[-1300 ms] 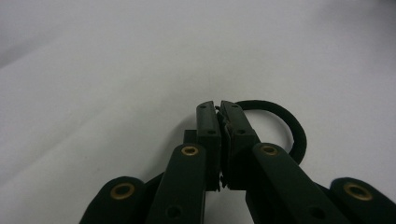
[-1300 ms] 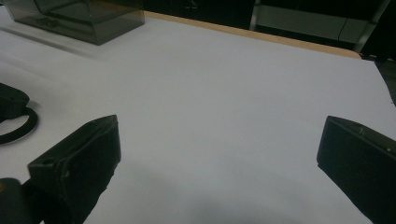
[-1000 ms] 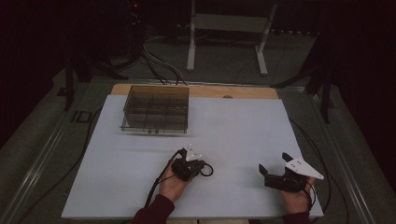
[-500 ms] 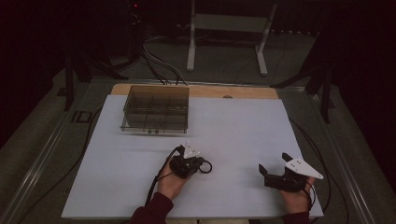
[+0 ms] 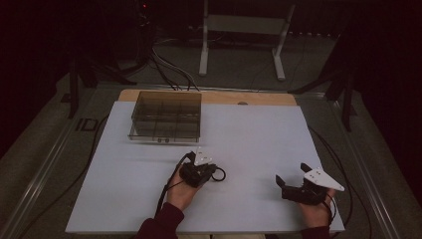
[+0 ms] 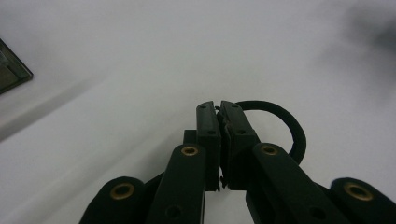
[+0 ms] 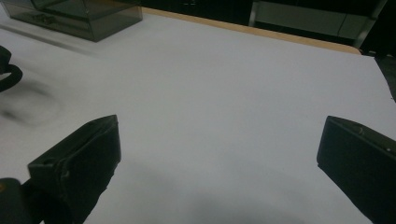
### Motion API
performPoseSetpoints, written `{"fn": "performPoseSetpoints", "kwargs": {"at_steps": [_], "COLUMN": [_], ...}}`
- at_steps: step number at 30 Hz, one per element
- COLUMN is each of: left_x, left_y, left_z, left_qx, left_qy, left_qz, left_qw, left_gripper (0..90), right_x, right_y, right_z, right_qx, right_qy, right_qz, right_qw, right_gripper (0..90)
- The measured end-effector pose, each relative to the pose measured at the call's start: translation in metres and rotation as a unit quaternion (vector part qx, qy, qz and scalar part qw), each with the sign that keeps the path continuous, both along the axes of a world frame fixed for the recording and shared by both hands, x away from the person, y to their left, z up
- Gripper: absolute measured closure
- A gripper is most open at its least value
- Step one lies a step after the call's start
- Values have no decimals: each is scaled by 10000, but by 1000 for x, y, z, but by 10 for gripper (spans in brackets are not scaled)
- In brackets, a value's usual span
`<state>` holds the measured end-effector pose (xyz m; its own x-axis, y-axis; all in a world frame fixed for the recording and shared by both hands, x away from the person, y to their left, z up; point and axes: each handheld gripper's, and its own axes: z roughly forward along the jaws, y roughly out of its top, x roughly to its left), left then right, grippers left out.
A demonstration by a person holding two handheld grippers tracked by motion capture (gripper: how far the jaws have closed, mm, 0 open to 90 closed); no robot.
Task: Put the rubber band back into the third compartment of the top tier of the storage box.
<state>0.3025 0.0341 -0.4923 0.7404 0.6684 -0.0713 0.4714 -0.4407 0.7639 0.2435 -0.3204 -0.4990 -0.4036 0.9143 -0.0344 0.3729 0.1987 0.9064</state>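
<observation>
1. Hands at the near edge of the white worktop [image 5: 249, 134], one tool in each.
2. Left tool [image 6: 219, 108] has its jaws pinched together on a black hair tie [image 6: 289, 126]; the loop sticks out to one side of the jaws.
3. In the high view the hair tie [image 5: 219, 174] hangs beside the left tool [image 5: 200, 164], just over the worktop, near the middle.
4. Right tool [image 5: 291, 179] sits low at the near right, jaws spread wide, nothing between them; well apart from the left tool.
5. Right gripper view: both jaws [image 7: 219, 154] wide, bare worktop between.
6. Farther back, left of centre: a clear compartment box [image 5: 166, 115] on the worktop, apart from both tools.
7. Beyond it, a wooden edge [image 5: 259, 98], then cables and a metal stand [image 5: 244, 25] on the floor.
</observation>
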Motion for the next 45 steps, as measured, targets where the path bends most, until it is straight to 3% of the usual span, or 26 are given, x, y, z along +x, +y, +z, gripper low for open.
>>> {"fn": "performPoseSetpoints", "kwargs": {"at_steps": [45], "left_x": [19], "left_y": [3], "left_z": [43], "left_qx": [-114], "left_qy": [-284], "left_qz": [106], "left_qw": [9995], "left_gripper": [883], "right_x": [0], "right_y": [0], "right_z": [-1], "right_qx": [-5], "right_qy": [31], "right_qz": [3], "right_qw": [10000], "right_gripper": [1]}}
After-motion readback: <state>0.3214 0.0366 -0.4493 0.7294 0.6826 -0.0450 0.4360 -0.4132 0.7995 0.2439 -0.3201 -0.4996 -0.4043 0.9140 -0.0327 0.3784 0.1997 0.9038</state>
